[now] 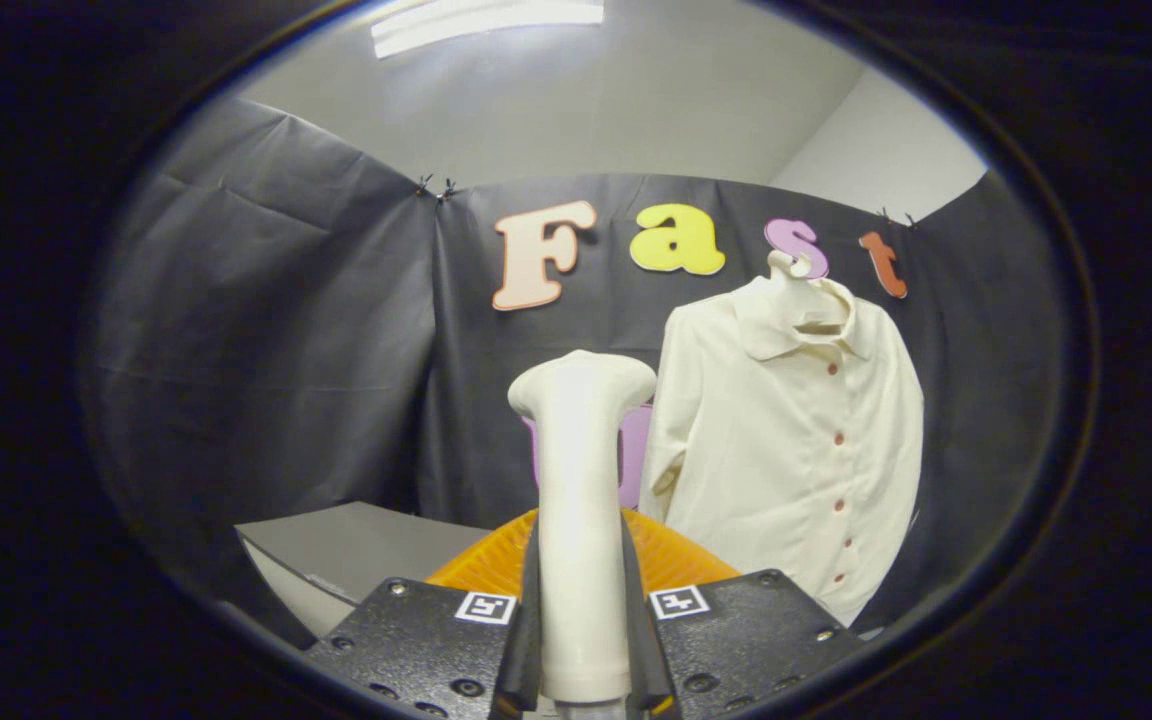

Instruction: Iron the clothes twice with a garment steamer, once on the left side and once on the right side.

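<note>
the garment steamer (581, 500) stands upright, clamped between both fingers of the tool (584, 650), its base cut off below. beyond it, right, the cream shirt (796, 450) hangs, hanger mostly hidden. grey desk (356, 545) corner left.

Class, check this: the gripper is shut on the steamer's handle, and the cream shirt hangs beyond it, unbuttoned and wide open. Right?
Not quite. In the gripper view the gripper is shut on the steamer, but the cream shirt beyond it hangs buttoned up, not open.

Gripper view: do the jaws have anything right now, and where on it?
Yes. The gripper is shut on the garment steamer, both jaws pressing its upright handle low down, its head rising ahead, left of the hanging shirt.
</note>
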A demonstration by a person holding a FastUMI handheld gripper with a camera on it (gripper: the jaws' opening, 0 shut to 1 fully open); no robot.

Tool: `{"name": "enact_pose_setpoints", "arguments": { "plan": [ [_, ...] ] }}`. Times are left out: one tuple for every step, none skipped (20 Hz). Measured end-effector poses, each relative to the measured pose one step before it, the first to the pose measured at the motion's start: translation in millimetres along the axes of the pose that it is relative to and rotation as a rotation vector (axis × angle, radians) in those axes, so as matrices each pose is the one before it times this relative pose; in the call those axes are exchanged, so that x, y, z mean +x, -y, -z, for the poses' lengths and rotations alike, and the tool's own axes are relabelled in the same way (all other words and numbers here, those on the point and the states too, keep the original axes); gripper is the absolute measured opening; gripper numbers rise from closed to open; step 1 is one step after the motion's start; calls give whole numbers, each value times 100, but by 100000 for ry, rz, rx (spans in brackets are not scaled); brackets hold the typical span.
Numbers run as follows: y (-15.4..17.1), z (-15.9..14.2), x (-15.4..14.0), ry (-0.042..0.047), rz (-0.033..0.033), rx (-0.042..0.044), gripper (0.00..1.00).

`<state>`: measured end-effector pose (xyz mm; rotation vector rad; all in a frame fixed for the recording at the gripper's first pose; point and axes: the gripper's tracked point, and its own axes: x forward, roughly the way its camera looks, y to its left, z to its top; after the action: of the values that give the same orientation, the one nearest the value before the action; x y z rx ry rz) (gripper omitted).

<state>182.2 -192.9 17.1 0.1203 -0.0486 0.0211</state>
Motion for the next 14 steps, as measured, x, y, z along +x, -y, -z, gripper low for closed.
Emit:
{"name": "enact_pose_setpoints", "arguments": {
  "plan": [
    [1484,-356,108,1200,1579,553,34],
    [1295,-340,308,879,1149,1019,34],
    [1448,-216,299,654,1418,789,34],
    [1731,-149,479,663,1851,412,34],
    [1755,-102,515,858,2051,468,34],
    [1704,34,605,1093,2287,1091,34],
    [1581,26,746,940,2059,2132,34],
    [1395,25,819,1200,1447,2649,34],
    [1165,187,928,79,692,2691,34],
    [829,223,738,421,-12,1959,34],
    [865,272,741,476,-426,1054,34],
    [571,165,532,469,-176,188,34],
    [517,332,626,558,-52,646,34],
    [298,549,581,158,-453,546,34]
  ]
}}
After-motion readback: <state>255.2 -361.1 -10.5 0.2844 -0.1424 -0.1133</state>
